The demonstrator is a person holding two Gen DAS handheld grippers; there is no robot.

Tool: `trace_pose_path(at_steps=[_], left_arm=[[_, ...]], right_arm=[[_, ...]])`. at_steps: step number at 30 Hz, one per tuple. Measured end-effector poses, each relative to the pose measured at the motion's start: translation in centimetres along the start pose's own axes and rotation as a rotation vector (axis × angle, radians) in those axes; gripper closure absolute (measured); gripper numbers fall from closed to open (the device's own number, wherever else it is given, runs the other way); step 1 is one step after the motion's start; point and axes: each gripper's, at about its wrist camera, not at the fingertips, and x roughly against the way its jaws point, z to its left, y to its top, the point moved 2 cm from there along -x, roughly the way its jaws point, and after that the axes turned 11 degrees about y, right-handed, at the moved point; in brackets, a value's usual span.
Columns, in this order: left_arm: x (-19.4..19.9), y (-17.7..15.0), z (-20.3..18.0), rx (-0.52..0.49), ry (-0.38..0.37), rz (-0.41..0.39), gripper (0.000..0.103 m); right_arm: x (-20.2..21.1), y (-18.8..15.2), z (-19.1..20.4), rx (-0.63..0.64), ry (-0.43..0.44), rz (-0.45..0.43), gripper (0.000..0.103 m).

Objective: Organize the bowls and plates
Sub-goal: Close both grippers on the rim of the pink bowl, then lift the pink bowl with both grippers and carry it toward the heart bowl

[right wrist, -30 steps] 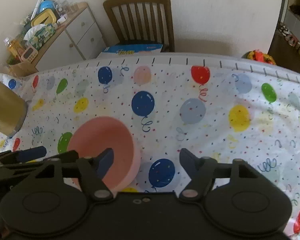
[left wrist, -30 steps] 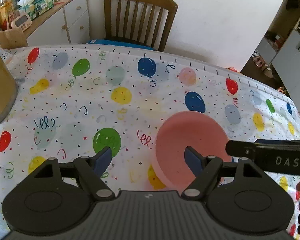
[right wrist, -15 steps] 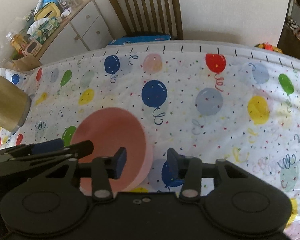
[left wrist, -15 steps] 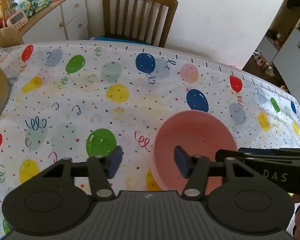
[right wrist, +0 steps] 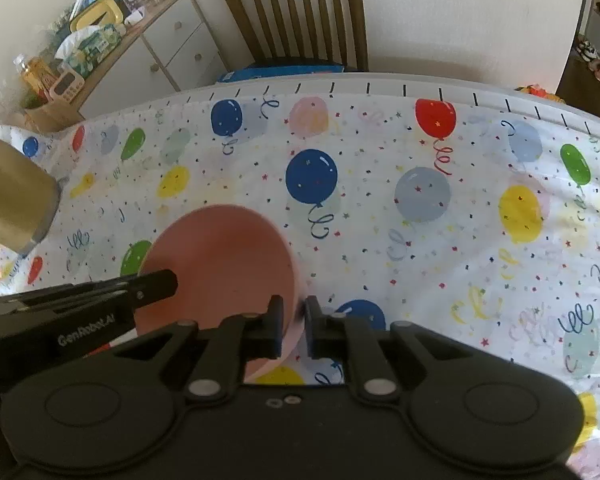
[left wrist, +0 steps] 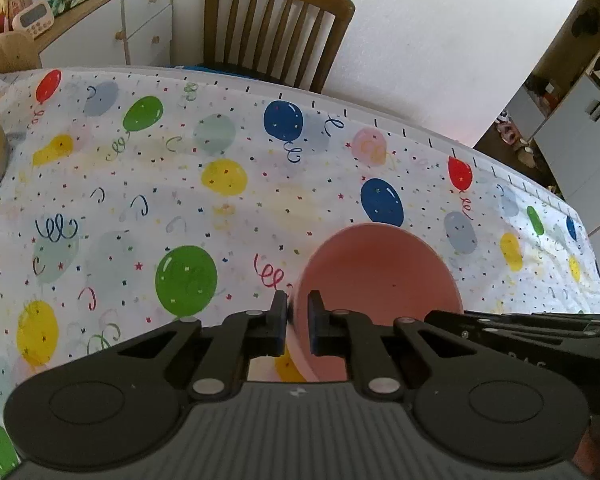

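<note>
A: Start close in. What do the fingers have?

B: Each gripper pinches the bowl [left wrist: 374, 276] by its rim. The left gripper [left wrist: 297, 322] has its fingers pressed on the bowl's left wall, one inside and one outside. The right gripper [right wrist: 293, 326] does the same on the right wall.

A: And where does the bowl sit?

B: Near the counter's [right wrist: 440, 240] front edge, about midway along it. I cannot tell whether its base touches the cloth or hangs just above; the gripper bodies cover its near side.

A: How will it handle?

B: My guess is light, stiff plastic: thin wall, matte pink, no gloss. It should not crack easily, but a smooth rim can slide out of a narrow pinch if the bowl tips. Two opposite rim holds look like the right place to take it, keeping it level.

A: Anything else to sort?

B: No plates or other bowls show in either view. At the left edge a tan cylinder [right wrist: 14, 204] is cut off, so I cannot name it. Beyond the far edge stands a chair [left wrist: 276, 26], with something blue on its seat, mostly hidden. The cabinet [right wrist: 168, 40] top is cluttered and too small to read.
</note>
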Motion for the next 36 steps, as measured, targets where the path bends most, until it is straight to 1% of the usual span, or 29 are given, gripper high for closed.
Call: trace_pose_path(at_steps=[7,12,18,25,36], left_arm=[[1.4,-1.3,0.0,-0.016,0.002,0.020,0.093],[3.0,-2.5,0.2,-0.022,-0.007,0.031,0.093],[5.4,-4.2,0.6,-0.035,-0.017,0.040,0.093],[8.7,-6.0,1.3,-0.062,-0.026,0.032,0.093],[13.1,-9.9,2.8,-0.101,-0.053,0.036,0.093]], right_arm=[[0.8,-1.2,0.6,-0.001,-0.019,0.018,0.095],[2.2,-2.5,1.2,-0.010,-0.026,0.021,0.095],[4.1,-4.3,2.4,-0.010,-0.030,0.018,0.095],[6.6,-6.2,4.3,-0.001,-0.033,0.007,0.095],[10.2,-10.1,7.4,0.016,-0.056,-0.015,0.095]])
